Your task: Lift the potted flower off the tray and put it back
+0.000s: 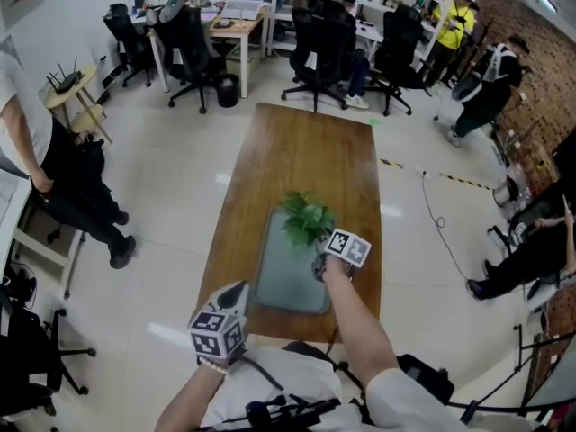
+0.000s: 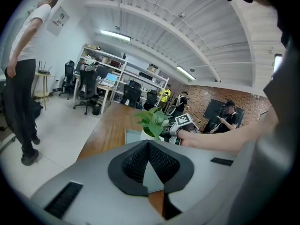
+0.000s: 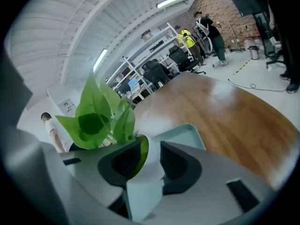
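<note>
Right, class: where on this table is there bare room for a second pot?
The table is bare wood beyond the tray. The tray's near part is free too, with a narrow wood strip along its left. Crowded: the tray's far end, where the right gripper is at the plant.

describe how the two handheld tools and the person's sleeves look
Left tool and right tool: light grey moulded shells with black ribbed inner pads, each topped by a white cube bearing black square markers. The person wears a white short-sleeved top.
</note>
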The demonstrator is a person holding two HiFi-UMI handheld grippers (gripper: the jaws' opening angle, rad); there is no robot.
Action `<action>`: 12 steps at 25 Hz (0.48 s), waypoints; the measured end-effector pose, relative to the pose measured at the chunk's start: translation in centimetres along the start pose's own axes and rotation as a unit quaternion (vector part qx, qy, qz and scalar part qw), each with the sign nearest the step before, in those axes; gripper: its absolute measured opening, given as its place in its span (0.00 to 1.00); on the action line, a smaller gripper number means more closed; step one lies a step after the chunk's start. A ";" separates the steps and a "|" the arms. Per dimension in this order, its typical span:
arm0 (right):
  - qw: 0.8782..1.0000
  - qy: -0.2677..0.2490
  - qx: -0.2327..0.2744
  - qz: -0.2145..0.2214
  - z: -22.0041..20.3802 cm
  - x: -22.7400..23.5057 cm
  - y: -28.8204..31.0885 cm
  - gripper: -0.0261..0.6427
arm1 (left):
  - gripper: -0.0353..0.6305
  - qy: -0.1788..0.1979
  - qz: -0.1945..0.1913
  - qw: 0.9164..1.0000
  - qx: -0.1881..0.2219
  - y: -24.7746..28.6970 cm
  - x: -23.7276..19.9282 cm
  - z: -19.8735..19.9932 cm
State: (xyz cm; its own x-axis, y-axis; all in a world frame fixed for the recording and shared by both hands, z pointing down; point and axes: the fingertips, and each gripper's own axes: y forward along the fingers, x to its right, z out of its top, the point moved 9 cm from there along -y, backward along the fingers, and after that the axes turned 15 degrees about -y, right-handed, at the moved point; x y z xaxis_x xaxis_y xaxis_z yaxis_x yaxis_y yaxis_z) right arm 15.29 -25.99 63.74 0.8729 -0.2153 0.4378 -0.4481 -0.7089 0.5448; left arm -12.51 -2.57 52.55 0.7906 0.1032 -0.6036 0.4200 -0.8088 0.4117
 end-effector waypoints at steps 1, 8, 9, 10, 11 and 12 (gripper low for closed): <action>1.000 0.005 -0.003 -0.001 -0.2 0.0 0.2 0.24 | 0.05 -0.002 0.003 1.000 0.001 -0.2 -0.2 0.0; 1.000 0.022 -0.001 -0.018 -0.6 -0.2 0.7 0.16 | 0.05 -0.004 0.007 1.000 -0.002 -0.1 -0.8 0.2; 1.000 0.023 0.001 -0.021 -0.6 -0.1 0.6 0.16 | 0.05 -0.004 0.006 1.000 -0.003 -0.1 -0.8 0.2; 0.999 0.024 0.003 -0.022 -0.6 -0.2 0.5 0.15 | 0.05 -0.002 0.005 1.000 -0.005 0.0 -0.9 0.2; 0.999 0.025 0.007 -0.021 -0.6 -0.3 0.3 0.15 | 0.05 -0.001 0.004 1.000 -0.006 0.0 -0.9 0.3; 0.999 0.028 0.013 -0.019 -0.4 -0.4 0.0 0.14 | 0.05 -0.001 0.003 1.000 -0.008 0.0 -1.1 0.5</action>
State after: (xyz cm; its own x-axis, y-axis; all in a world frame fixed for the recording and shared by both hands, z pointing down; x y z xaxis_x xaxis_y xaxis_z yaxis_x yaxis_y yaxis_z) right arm 14.89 -25.61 63.85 0.8771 -0.1504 0.4561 -0.4086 -0.7328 0.5441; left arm -13.57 -2.92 52.85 0.7926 0.0974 -0.6019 0.4218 -0.8005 0.4259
